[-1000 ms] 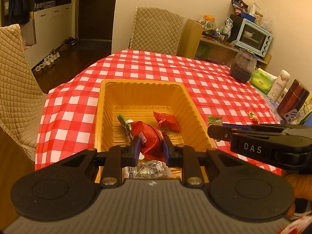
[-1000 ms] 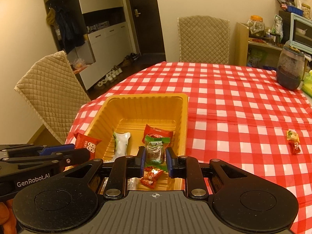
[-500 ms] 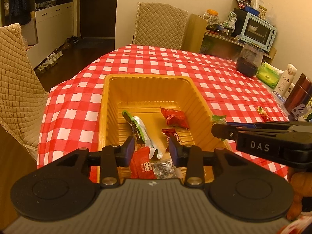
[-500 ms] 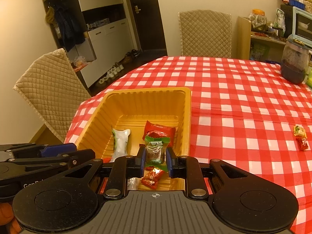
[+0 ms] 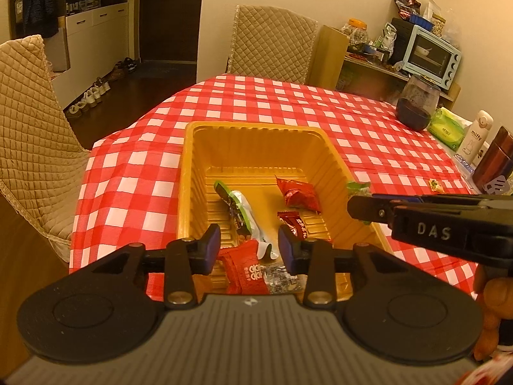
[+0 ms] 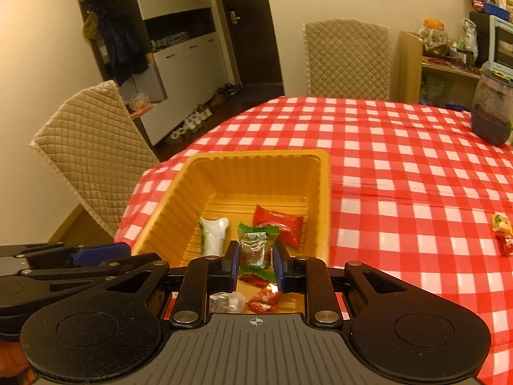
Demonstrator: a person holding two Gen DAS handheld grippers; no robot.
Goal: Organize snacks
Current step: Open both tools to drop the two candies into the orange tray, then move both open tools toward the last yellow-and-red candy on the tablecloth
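**Operator:** In my right gripper the pads are pinched on a small green-edged candy, narrow and firm. It hangs above the near end of the yellow tray, low centre of the right wrist view. I'd say the step in hand is the drop, so I want the candy well inside the rim before I let go.

**Partner:** And the left?

**Operator:** My left gripper has just been opening; its jaws are part way apart with nothing pressed between them. The red packet lies in the tray just below them, bottom centre of the left view, beside a crinkly clear wrapper. That one looks delivered.

**Partner:** Anything to watch?

**Operator:** The tray walls are ribbed and sloped, so a candy dropped on the edge could slide either way (I'd aim for the flat floor, near the white-and-green packet). Open slowly and keep the gripper low.

**Partner:** Poses?

**Operator:** Both grippers tilt downward towards the tray, side by side, each seen at the edge of the other's view. Two loose candies remain on the checked tablecloth, far right, and I judge they're next.
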